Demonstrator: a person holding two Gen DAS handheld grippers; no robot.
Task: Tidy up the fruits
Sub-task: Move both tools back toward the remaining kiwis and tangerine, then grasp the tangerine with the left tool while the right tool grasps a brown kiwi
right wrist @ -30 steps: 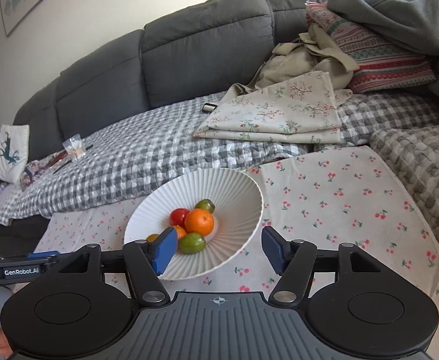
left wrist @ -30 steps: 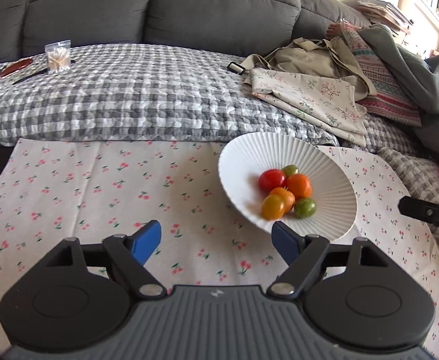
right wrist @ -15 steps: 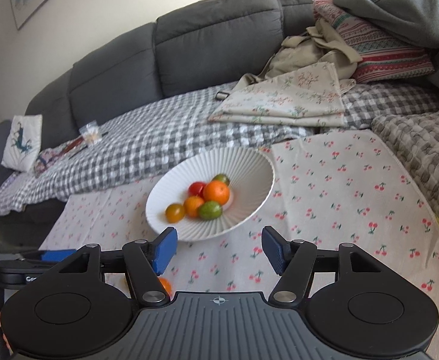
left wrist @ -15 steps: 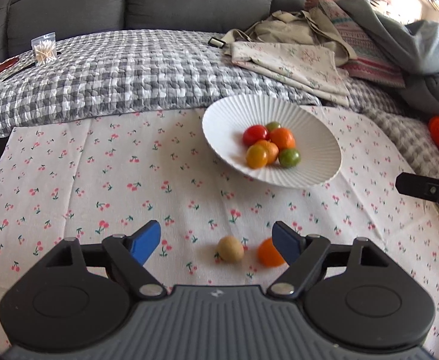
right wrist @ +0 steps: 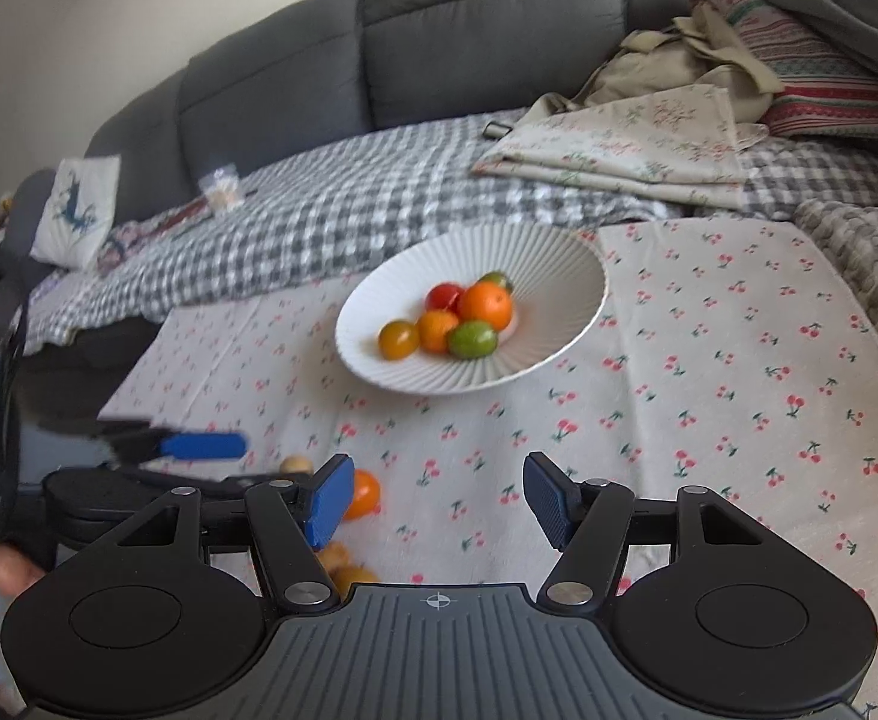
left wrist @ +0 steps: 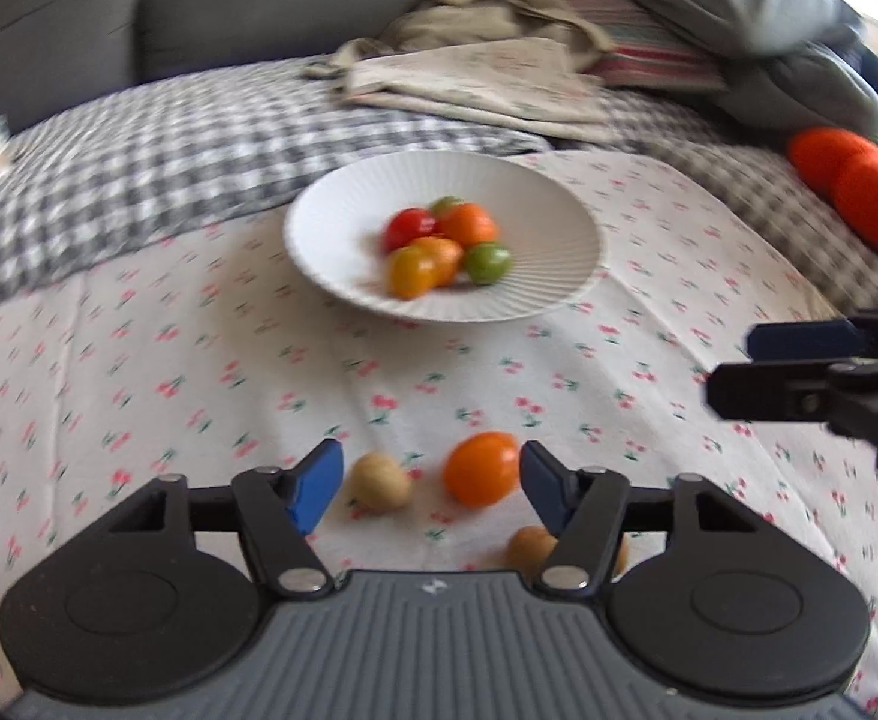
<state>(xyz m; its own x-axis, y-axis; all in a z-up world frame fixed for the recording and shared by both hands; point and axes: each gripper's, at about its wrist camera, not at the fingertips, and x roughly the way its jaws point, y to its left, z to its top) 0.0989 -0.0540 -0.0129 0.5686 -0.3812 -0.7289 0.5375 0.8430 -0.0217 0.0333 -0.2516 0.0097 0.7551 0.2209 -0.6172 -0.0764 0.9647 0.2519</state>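
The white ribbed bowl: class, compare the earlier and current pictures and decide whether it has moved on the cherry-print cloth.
No. The white ribbed bowl sits at the same spot by the cherry-print cloth's far edge, beside the checked blanket; only the cameras shifted.

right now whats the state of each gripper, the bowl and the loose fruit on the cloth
left gripper: open, jaws just closing, orange fruit and a tan fruit between them, not gripped
right gripper: open, empty
white bowl: upright on the cherry cloth, holding six small fruits
another tan fruit: loose on the cloth
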